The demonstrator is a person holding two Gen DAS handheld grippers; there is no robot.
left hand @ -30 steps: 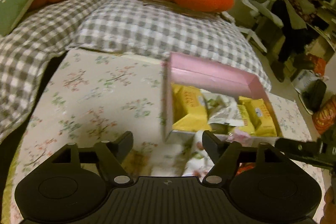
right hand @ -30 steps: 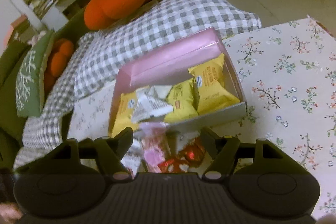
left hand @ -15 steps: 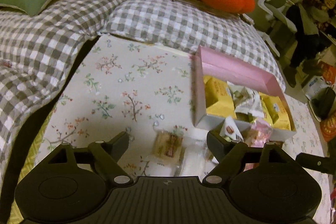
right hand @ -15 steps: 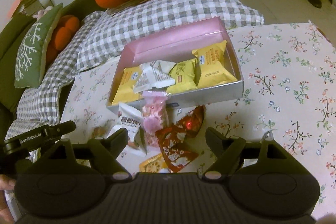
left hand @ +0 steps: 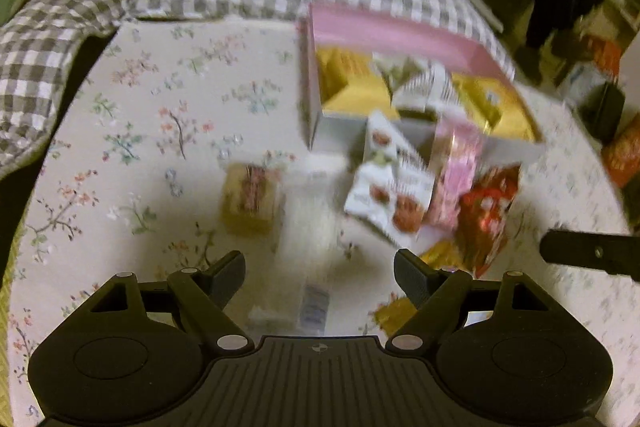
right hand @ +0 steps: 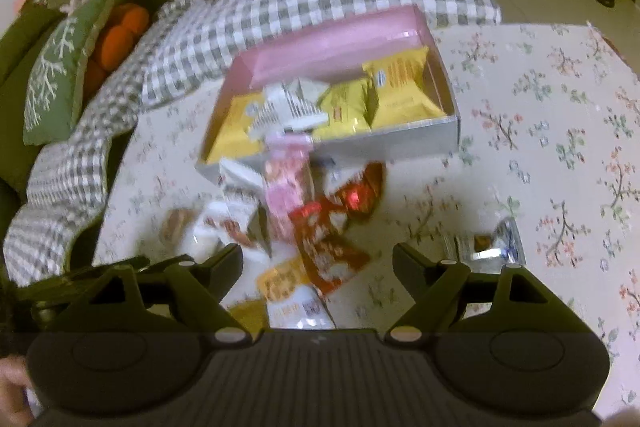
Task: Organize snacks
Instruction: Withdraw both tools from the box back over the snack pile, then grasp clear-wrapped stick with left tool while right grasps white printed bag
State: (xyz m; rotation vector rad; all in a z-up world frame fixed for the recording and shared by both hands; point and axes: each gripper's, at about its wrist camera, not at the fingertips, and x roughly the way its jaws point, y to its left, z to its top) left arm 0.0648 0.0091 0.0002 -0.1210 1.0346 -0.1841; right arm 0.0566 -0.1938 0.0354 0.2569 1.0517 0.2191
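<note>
Since a second ago: both claws drawn back and lower over the worktop (left hand: 132, 115), jaws wider, more loose packets brought into sight.

Left wrist view, blurred: left claw (left hand: 320, 273) released and empty, fingers spread above a pale packet too smeared to identify. Just ahead, a tan wrapped biscuit (left hand: 251, 199) alone on the floral cloth; to its right a white packet with nut pictures (left hand: 390, 195), a pink packet (left hand: 456, 175) and a red packet (left hand: 486, 211) crowded against the front wall of the pink box (left hand: 400, 35). Tip of the other claw showing at the right edge.

Right wrist view: right claw (right hand: 318, 267) with jaws opening, nothing pinched, hovering over the same heap. Box already holding yellow packets (right hand: 400, 91) and a white one; pink packet leaning on the box's front wall. A silver-blue wrapper (right hand: 490, 241) lying apart to the right.

Meaning for the task: sorting only partly done; probably lining up for a next pick, several snacks not yet boxed.
</note>
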